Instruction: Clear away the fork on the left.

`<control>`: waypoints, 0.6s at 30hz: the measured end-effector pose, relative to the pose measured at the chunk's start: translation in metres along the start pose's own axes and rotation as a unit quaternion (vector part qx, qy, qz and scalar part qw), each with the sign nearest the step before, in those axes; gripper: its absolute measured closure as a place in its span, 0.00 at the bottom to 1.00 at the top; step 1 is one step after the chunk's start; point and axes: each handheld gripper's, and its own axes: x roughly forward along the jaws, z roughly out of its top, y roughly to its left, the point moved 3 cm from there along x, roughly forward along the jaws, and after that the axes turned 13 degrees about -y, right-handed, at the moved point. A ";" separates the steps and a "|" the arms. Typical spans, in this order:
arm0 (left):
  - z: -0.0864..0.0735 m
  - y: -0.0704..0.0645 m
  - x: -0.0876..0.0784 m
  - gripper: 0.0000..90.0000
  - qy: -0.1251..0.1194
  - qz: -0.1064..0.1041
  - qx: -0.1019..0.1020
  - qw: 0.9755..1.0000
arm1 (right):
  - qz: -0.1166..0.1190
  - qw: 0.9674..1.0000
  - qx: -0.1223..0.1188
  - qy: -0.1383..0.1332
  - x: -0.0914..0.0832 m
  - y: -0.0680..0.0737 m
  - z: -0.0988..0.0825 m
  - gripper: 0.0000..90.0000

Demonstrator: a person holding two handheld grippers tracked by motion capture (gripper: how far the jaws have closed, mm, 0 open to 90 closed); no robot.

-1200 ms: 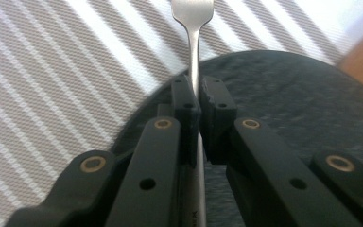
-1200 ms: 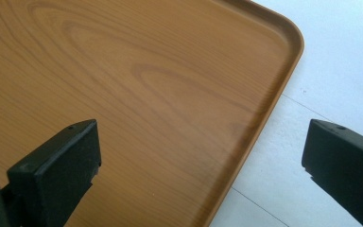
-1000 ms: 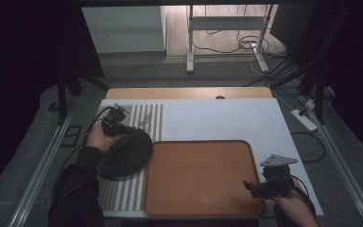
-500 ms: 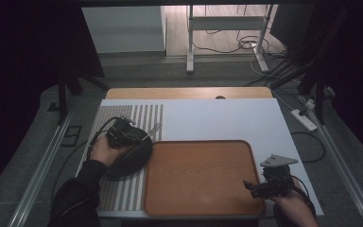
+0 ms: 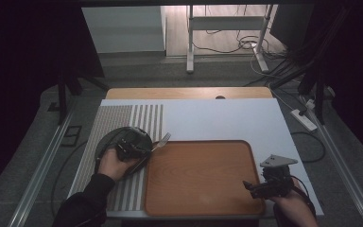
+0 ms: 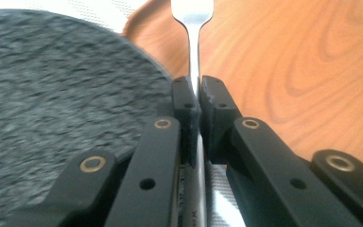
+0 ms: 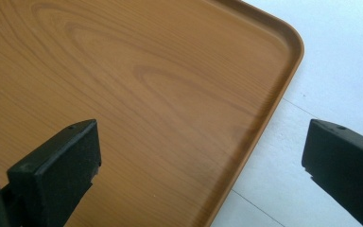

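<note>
The wooden tray (image 5: pixel 203 177) lies open and bare; the dark plate (image 5: pixel 120 142) apparently crowds its left edge.

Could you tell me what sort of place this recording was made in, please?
Probably a lab or recording studio rather than a dining room: a white table under dark curtains, cables on the floor, and a wooden tray and dark plate staged on it.

Lab recording booth: dark curtains (image 5: pixel 23 71), floor cables (image 5: pixel 227 42), power strip (image 5: pixel 304 119).
</note>
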 end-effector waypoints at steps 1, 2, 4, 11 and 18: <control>0.000 -0.004 0.002 0.94 0.000 -0.001 -0.003 1.000 | 0.000 1.000 0.000 0.000 0.000 0.000 0.000 0.00; 0.000 -0.008 0.003 0.94 0.003 -0.003 -0.002 1.000 | 0.001 1.000 -0.001 0.000 0.000 0.000 0.000 0.00; 0.000 -0.016 0.007 0.94 0.007 -0.007 -0.002 1.000 | 0.001 1.000 -0.003 0.001 0.000 0.001 0.000 0.00; 0.003 -0.045 0.022 0.94 0.024 -0.007 0.008 1.000 | 0.003 1.000 -0.006 0.002 0.001 0.001 0.000 0.00; 0.005 -0.066 0.034 0.94 0.032 -0.013 0.013 0.999 | 0.003 1.000 -0.008 0.004 0.001 0.002 0.000 0.00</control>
